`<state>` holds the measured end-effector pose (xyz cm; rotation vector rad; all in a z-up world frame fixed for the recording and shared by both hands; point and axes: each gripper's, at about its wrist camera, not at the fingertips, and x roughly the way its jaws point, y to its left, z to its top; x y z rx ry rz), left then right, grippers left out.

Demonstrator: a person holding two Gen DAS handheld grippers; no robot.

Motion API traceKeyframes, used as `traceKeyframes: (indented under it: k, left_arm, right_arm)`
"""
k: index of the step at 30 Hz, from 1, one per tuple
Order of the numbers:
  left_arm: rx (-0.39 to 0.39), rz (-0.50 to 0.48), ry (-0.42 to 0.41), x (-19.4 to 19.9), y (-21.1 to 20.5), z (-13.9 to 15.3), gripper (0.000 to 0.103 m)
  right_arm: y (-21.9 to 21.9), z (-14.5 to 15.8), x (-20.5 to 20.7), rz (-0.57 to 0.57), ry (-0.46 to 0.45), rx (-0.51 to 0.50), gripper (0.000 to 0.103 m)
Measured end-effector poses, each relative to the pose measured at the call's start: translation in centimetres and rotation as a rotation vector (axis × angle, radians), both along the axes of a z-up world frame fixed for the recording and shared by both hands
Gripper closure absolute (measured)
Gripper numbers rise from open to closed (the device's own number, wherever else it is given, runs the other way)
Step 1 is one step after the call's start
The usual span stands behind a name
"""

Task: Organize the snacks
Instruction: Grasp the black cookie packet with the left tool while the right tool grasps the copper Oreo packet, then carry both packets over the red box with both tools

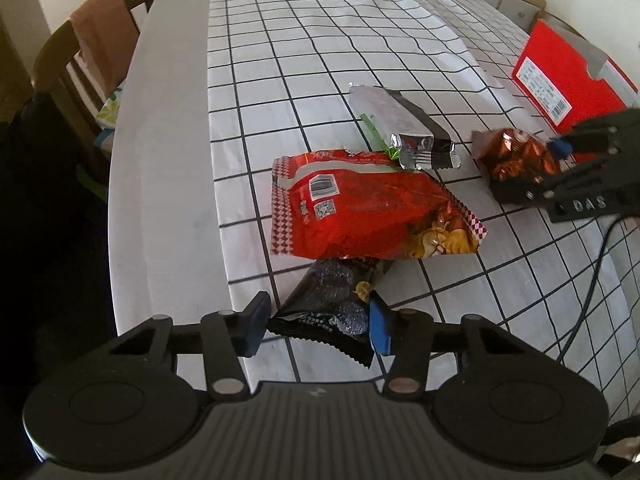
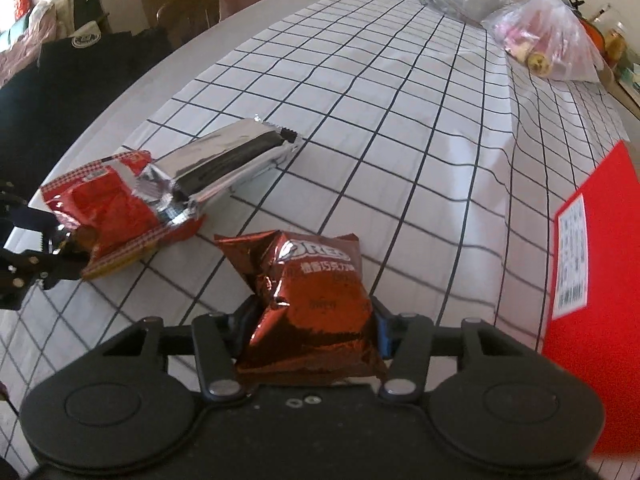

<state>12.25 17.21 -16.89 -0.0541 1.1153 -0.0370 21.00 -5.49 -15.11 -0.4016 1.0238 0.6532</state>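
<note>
The right gripper [image 2: 312,326] clamped the Oreo pack [image 2: 312,312]. The left gripper [image 1: 318,326] stood apart around a black pack [image 1: 328,308], not yet pinching. Lifting early could have dropped it.

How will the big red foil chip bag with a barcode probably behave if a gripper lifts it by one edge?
The big red foil chip bag looks puffed and crinkled, so it will likely sag and flex, not stay stiff. It is probably light for its size. Its glossy film may slip between pads, and the silver foil packet resting on its upper edge could slide off.
</note>
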Motion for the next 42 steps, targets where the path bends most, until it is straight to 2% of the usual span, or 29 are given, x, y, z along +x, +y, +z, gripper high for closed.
traceKeyframes:
  k: [11, 19, 33, 42]
  left_arm:
    - [-0.083, 0.075, 0.019, -2.5, -1.3, 0.6, 0.054]
    - [-0.155, 0.091, 0.006, -4.0, -3.0, 2.3, 0.054]
    - [-0.168, 0.047, -0.125, -2.3, -8.5, 8.5, 0.054]
    - [-0.142, 0.013, -0.226, 1.0, -14.8, 12.8, 0.054]
  right_arm:
    - [-3.0, 2.0, -3.6, -0.066, 0.016, 0.080, 0.053]
    - [-5.1, 4.2, -5.8, -0.092, 0.001, 0.135, 0.053]
    - [-10.3, 9.9, -6.4, -0.145, -0.118, 0.220, 0.054]
    - [-15.7, 12.8, -4.5, -0.198, -0.201, 0.253, 0.054]
